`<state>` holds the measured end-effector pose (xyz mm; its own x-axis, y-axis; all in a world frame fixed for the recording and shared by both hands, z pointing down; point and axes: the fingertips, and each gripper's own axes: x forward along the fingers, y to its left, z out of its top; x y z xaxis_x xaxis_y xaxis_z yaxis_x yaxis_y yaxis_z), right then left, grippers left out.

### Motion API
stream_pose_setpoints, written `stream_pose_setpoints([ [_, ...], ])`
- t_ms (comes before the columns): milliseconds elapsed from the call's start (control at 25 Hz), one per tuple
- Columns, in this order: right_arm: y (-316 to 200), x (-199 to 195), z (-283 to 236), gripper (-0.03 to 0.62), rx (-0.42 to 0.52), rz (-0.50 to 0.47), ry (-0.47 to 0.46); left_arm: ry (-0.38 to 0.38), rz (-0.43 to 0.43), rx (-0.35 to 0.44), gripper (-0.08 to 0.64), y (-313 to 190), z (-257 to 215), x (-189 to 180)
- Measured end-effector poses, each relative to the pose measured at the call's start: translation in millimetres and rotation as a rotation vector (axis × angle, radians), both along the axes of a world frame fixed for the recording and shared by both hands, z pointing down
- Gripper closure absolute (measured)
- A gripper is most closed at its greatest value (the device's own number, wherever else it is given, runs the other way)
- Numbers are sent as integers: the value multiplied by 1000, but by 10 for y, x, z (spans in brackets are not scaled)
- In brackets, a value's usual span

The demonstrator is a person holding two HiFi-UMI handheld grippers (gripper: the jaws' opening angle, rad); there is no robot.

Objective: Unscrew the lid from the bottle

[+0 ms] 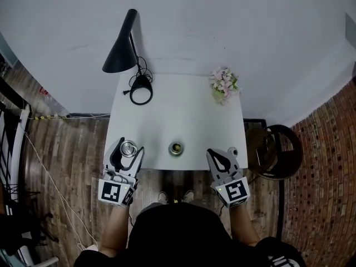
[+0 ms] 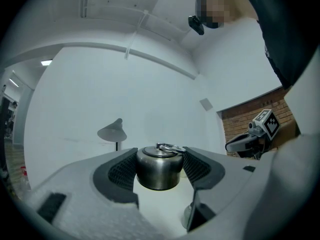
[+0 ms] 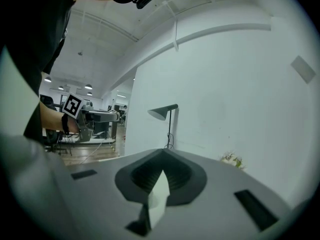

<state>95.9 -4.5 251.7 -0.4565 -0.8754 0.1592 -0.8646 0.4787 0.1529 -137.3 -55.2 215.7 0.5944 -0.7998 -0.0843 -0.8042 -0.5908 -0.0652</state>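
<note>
My left gripper (image 1: pixel 127 149) holds a short steel lid (image 1: pixel 129 147) with a wire ring on top, at the table's front left corner. In the left gripper view the lid (image 2: pixel 159 168) sits between both ribbed pads (image 2: pixel 122 172), raised a little off the white tabletop. The steel bottle (image 1: pixel 176 148) stands alone at the middle of the front edge, its dark mouth facing up. My right gripper (image 1: pixel 221 159) hovers over the front right corner with its jaws shut and nothing between them; the right gripper view shows the pads (image 3: pixel 172 176) pressed together.
On the white table (image 1: pixel 178 115) a black desk lamp (image 1: pixel 122 52) stands at the back left and a small pot of flowers (image 1: pixel 224 85) at the back right. A dark round stool (image 1: pixel 273 152) stands right of the table. Cables lie on the wooden floor at left.
</note>
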Motion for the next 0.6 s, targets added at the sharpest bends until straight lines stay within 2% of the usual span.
stream_pose_setpoints([
  [600, 10, 25, -52, 580, 34, 9, -1, 6, -6, 1, 268, 60, 21, -12],
])
